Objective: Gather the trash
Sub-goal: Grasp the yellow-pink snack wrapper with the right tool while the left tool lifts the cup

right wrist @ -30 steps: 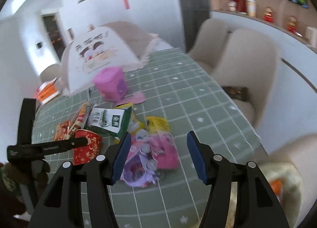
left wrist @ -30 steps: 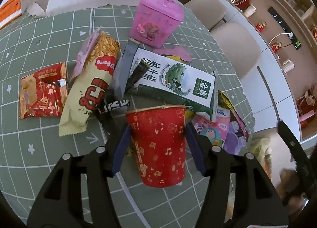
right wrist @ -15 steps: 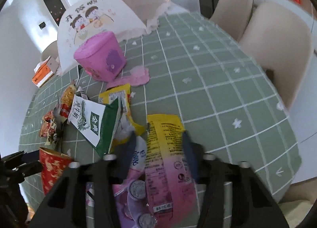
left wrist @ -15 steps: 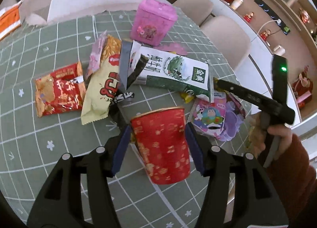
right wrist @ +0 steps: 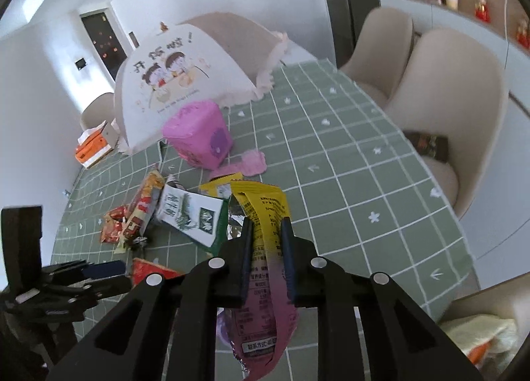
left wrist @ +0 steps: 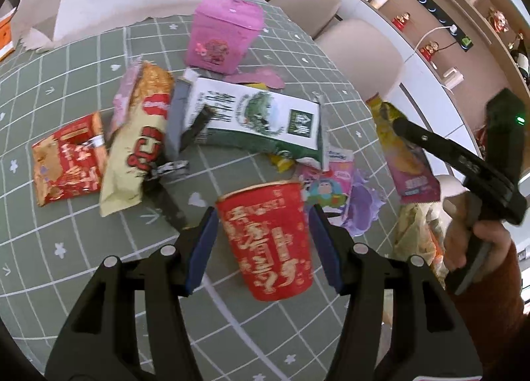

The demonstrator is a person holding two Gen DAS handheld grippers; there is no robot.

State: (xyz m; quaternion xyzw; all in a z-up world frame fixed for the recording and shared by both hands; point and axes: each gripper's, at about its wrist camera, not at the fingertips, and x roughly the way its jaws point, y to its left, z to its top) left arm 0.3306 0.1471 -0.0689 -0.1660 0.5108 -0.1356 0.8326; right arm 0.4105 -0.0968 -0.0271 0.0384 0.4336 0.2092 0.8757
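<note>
- Trash lies in a heap on the green checked table [right wrist: 347,162], toward its near edge.
- Right gripper [right wrist: 266,242] has just been closing; now it pinches a yellow-pink wrapper [right wrist: 265,215] and lifts it off the heap, so I judge one piece is collected.
- Left gripper [left wrist: 263,235] clamps a red cup [left wrist: 268,238] above the near edge.
- Beige chairs [right wrist: 440,106] stand at the far edge; behind them, shelves.

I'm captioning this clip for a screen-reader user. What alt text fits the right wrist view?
The right gripper, its jaws just closed, pinches a yellow-and-pink snack wrapper lifted above a green checked tablecloth. Beyond it lie a green-and-white carton, a pink box and other wrappers.
</note>
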